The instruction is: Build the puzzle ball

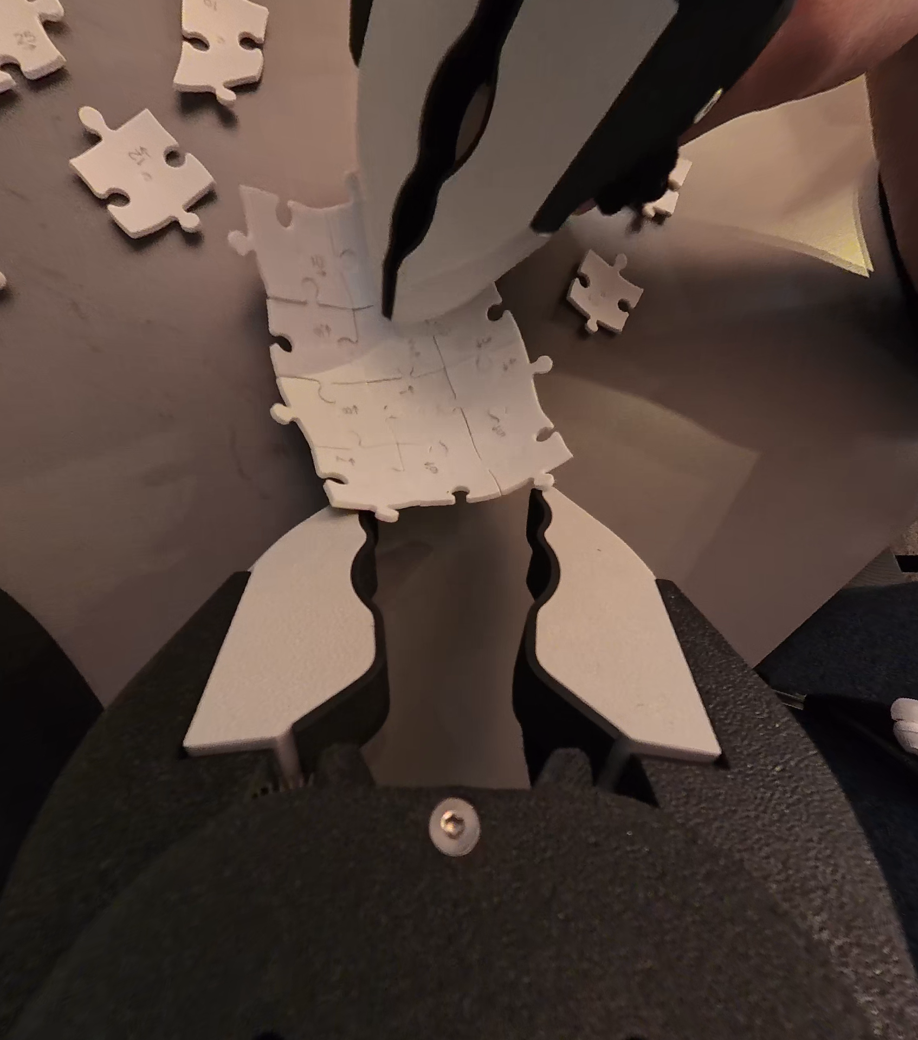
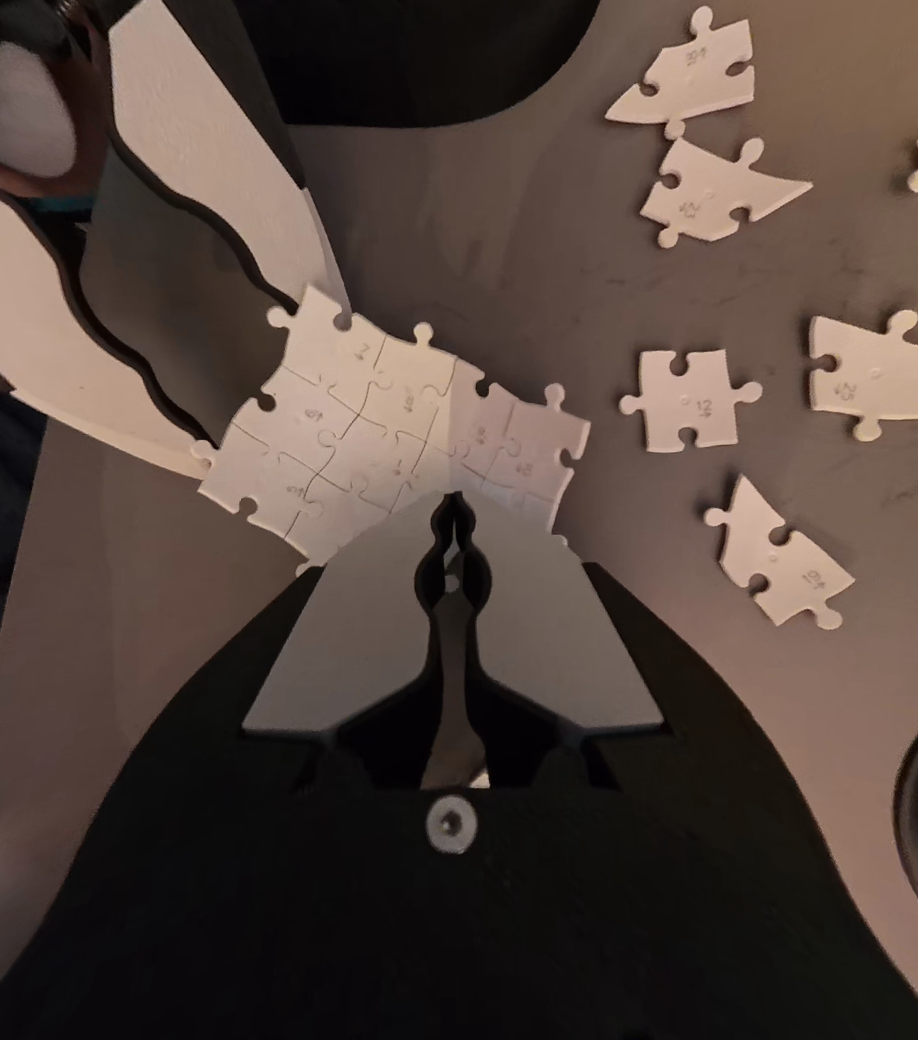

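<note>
Left gripper [image 1: 454, 506] spread wide at the joined puzzle section's [image 1: 417, 405] edge — right gripper [image 2: 454, 498] pinched onto it.

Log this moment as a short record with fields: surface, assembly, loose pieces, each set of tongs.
surface: dark grey table
assembly: curved panel of joined white pieces, resting on the table
loose pieces: white, scattered singly, e.g. squarish piece beside the panel
left tongs: open, tips at the panel's near edge, nothing between them
right tongs: shut, tips on the panel's surface; a grip on it cannot be told
</note>
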Demonstrator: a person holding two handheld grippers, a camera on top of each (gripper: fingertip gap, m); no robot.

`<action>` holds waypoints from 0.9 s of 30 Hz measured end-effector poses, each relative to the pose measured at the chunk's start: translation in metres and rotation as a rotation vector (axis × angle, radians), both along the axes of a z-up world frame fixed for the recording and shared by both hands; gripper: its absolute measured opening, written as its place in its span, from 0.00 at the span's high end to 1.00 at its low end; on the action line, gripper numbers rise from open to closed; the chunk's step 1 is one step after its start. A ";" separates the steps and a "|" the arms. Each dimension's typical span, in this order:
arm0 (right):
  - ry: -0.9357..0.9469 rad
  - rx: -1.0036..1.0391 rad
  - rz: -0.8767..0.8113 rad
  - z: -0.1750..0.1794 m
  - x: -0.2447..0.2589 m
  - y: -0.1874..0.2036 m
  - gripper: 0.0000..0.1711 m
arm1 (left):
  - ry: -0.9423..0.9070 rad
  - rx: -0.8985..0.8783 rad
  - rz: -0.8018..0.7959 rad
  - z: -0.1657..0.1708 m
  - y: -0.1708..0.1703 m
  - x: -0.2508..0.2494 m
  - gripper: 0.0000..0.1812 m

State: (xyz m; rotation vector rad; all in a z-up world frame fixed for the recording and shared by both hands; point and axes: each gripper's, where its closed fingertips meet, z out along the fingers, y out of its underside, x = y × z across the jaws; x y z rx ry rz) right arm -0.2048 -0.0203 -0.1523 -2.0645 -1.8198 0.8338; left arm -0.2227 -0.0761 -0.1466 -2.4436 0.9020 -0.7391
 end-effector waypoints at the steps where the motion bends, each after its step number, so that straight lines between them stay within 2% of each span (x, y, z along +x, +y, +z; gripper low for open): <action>1: -0.010 0.011 -0.002 -0.002 0.000 0.001 0.99 | -0.001 0.000 0.000 0.000 0.000 0.000 0.72; 5: 0.010 0.013 -0.010 0.002 -0.003 0.003 0.99 | -0.001 0.000 -0.006 0.000 -0.001 0.000 0.72; 10: 0.099 0.061 -0.072 0.021 -0.005 0.025 0.99 | -0.001 0.003 -0.009 0.000 -0.002 0.001 0.72; 20: 0.009 0.113 0.043 0.004 -0.002 0.021 0.99 | -0.001 0.001 -0.001 0.000 -0.001 0.000 0.72; 27: -0.026 0.090 0.020 -0.002 0.002 0.025 0.99 | -0.002 0.002 0.000 0.000 0.001 0.001 0.72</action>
